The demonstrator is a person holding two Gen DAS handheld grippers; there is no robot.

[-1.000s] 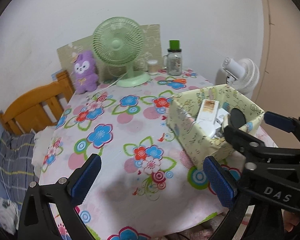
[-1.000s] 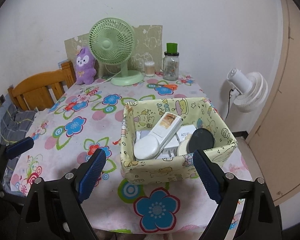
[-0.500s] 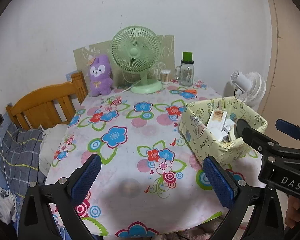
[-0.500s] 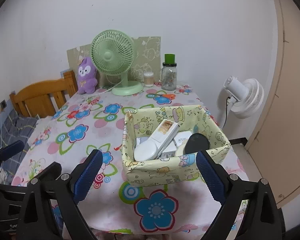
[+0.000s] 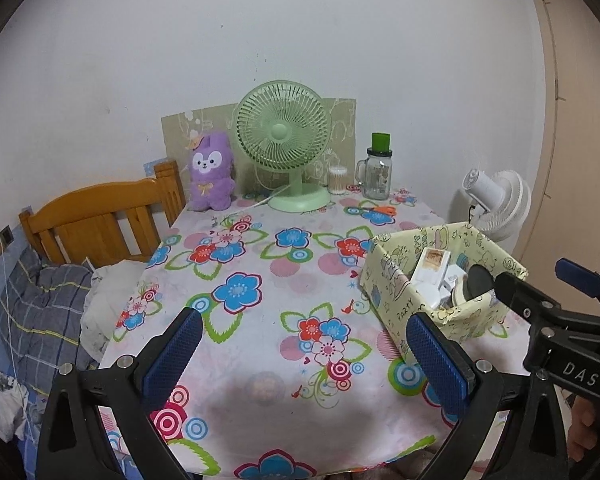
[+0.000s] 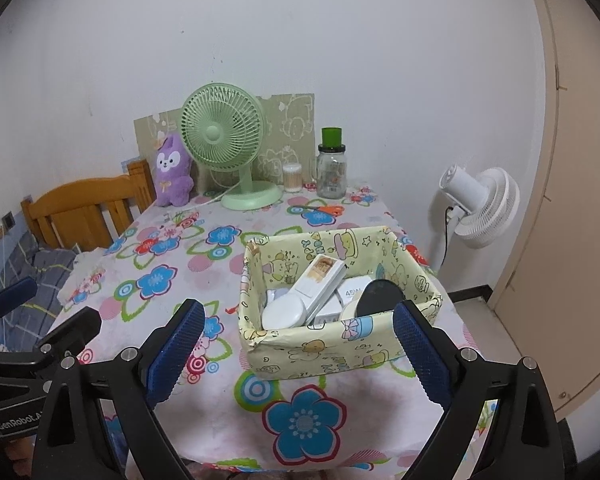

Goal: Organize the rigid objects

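Note:
A yellow cartoon-print box [image 6: 332,350] stands on the right of the flowered table [image 6: 172,264]. It holds a white rectangular device [image 6: 320,284], a white round case [image 6: 284,312], a white charger [image 6: 350,294] and a black round lid [image 6: 380,294]. The box also shows in the left wrist view [image 5: 396,300]. My right gripper [image 6: 296,352] is open and empty, held in front of and above the box's near wall. My left gripper [image 5: 304,352] is open and empty over the table's front, left of the box.
At the table's back stand a green fan [image 6: 224,140], a purple plush [image 6: 172,176], a glass jar with a green cap [image 6: 332,168] and a small swab tub [image 6: 292,178]. A wooden chair [image 5: 100,220] stands left. A white floor fan [image 6: 480,204] stands right.
Both grippers have pulled back and up from the table, so the box and the table look smaller and farther. Both stay open and empty.

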